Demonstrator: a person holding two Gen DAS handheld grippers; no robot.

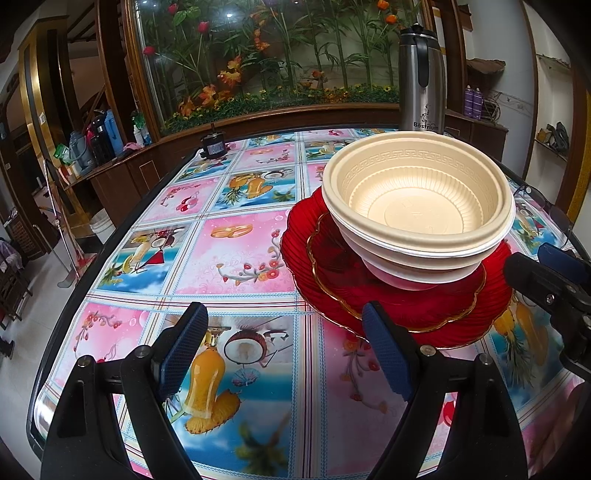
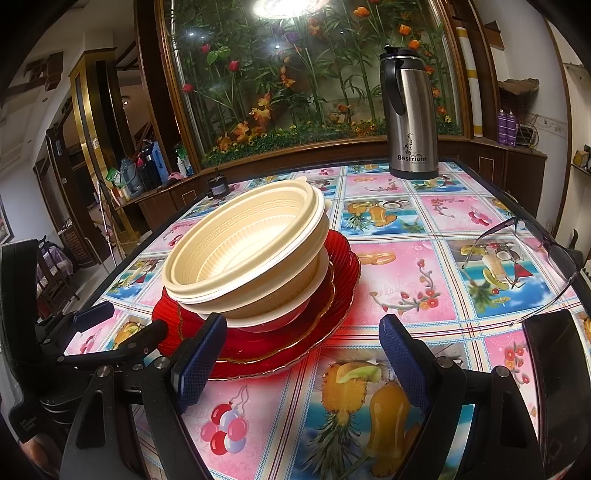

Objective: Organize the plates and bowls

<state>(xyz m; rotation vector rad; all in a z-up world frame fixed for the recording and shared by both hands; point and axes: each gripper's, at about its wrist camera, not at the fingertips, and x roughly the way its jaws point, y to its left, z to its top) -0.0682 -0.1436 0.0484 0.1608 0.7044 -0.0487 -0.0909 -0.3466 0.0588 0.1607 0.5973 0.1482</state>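
I see the cream bowls (image 1: 417,206) stacked on red plates (image 1: 325,266), upper right of my left tongs (image 1: 291,350); both tongs spread, empty.

Both views are brightly and evenly lit. In the right wrist view a ceiling lamp reflects as a white glare patch (image 2: 286,7) at the top of the glass panel (image 2: 314,74), with smaller bright specks beside it. The glossy worktop (image 2: 406,266) carries a soft sheen and a red glow beside the red plates (image 2: 332,314). Fisheye bending curves the worktop's edges, and the picture corners go black. The near edge is slightly soft.
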